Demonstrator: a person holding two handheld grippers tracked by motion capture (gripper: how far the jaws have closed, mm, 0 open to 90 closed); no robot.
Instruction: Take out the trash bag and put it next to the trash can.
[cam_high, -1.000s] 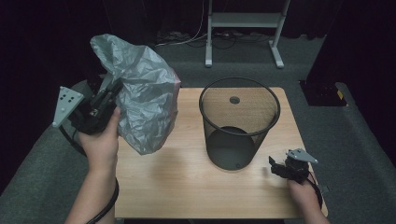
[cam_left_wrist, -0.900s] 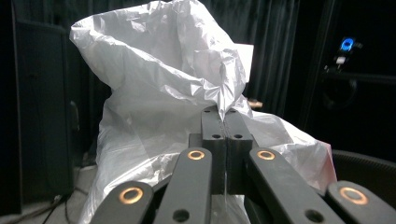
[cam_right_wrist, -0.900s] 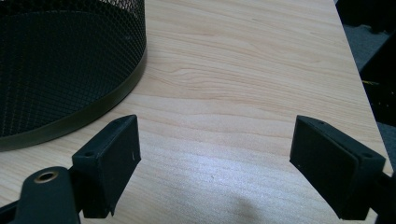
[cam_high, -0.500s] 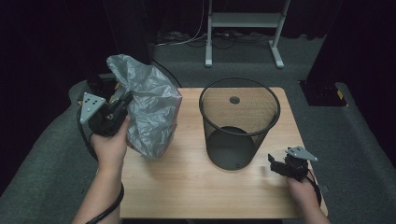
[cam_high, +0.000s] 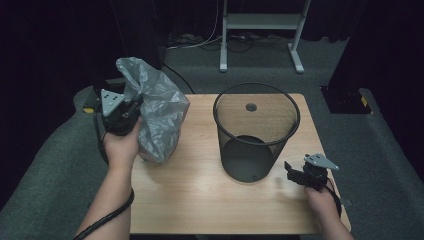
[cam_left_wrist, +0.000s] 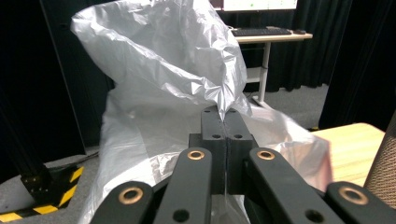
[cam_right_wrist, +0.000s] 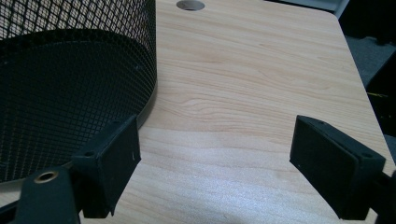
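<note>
My left gripper (cam_high: 131, 111) is clamped on the crinkled grey plastic bag (cam_high: 157, 117) at nine o'clock of the black mesh wastebasket (cam_high: 256, 131); right gripper (cam_high: 296, 172) gapes empty. I'd find the bag's mouth first.

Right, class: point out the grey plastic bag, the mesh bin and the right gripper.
grey plastic bag (cam_high: 159, 117), high view, crumpled middle.
mesh bin (cam_high: 227, 134), high view, left wall.
right gripper (cam_right_wrist: 215, 163), right gripper view, midway between its open jaws.
</note>
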